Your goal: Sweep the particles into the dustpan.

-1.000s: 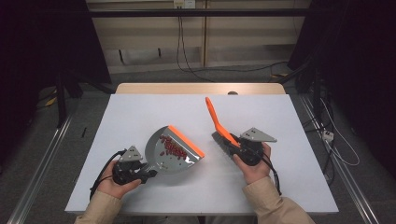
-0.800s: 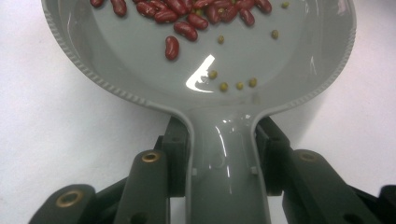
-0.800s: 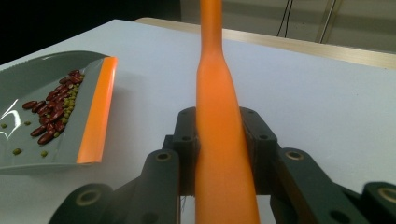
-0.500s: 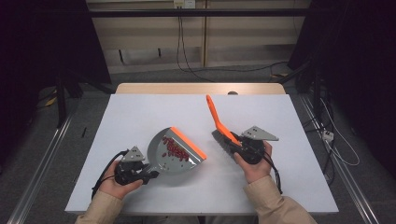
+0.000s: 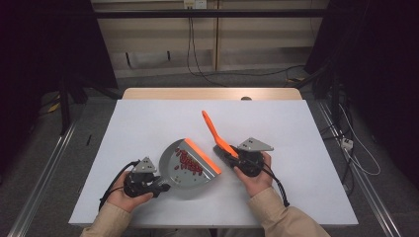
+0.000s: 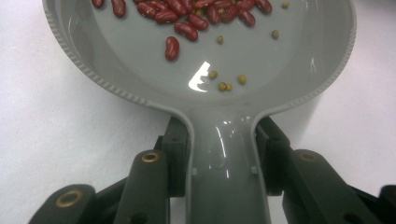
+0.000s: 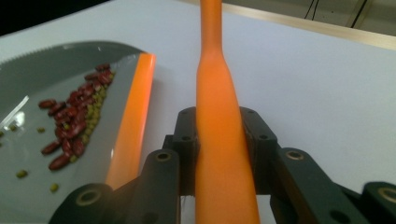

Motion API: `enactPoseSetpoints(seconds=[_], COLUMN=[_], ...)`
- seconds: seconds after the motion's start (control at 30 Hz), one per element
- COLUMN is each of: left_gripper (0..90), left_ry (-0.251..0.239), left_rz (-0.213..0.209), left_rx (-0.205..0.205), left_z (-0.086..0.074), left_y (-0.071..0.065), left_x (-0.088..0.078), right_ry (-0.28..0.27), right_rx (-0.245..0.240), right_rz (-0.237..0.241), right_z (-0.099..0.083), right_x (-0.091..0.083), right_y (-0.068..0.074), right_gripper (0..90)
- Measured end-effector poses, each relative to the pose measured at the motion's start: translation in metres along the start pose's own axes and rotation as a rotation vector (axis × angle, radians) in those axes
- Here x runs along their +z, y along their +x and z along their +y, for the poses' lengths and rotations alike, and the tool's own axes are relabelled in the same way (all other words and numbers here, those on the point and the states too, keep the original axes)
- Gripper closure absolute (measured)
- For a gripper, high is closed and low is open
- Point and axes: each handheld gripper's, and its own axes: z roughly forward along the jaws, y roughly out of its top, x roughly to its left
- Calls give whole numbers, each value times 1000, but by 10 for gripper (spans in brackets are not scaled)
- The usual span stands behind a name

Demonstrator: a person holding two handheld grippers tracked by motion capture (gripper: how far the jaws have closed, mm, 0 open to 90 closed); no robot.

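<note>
Dustpan [image 5: 190,165], grey with an orange front lip [image 5: 201,154], sits on the white table [image 5: 148,118] just left of centre, its handle pointing back toward the person. At far left, the left gripper [image 5: 157,186] holds that handle: in the left gripper view both jaws press against the handle's sides [image 6: 224,163]. Red kidney beans [image 6: 187,14] and a few small green beans [image 6: 226,85] lie inside the pan, gathered toward the lip. Just right of the lip, with a narrow strip of bare table between, the right gripper [image 5: 232,154] clamps an orange brush handle [image 7: 219,140], which rises away toward the table's far edge. Wide bare table lies ahead of both tools and out to the right edge; the near edge runs close under the person's wrists.
</note>
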Motion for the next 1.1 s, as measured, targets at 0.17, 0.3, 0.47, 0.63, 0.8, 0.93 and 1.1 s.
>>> enactPoseSetpoints(seconds=[0.17,0.3,0.47,0.63,0.8,0.93,1.1], left_gripper=[635,635,636,635,635,635,636], left_ry=[3,-3,-8,-20,-23,-21,-22], left_rz=[15,28,37,62,88,114,153], left_rx=[2,-13,-26,-60,-87,-110,-158], left_z=[-1,-1,-2,-1,-1,-2,-4], left_y=[2,5,11,16,22,28,36], left_x=[-1,-3,-5,-5,-6,-6,-5], right_ry=[-23,-23,-40,-47,-50,-51,-49], right_rx=[-9,25,39,55,74,79,81], right_rz=[-11,-23,-45,-73,-98,-111,-119], right_z=[6,3,3,1,-3,-5,-8], right_x=[-8,-12,-20,-29,-38,-44,-47], right_y=[-5,-15,-25,-36,-47,-53,-56], right_gripper=[712,711,711,711,711,711,711])
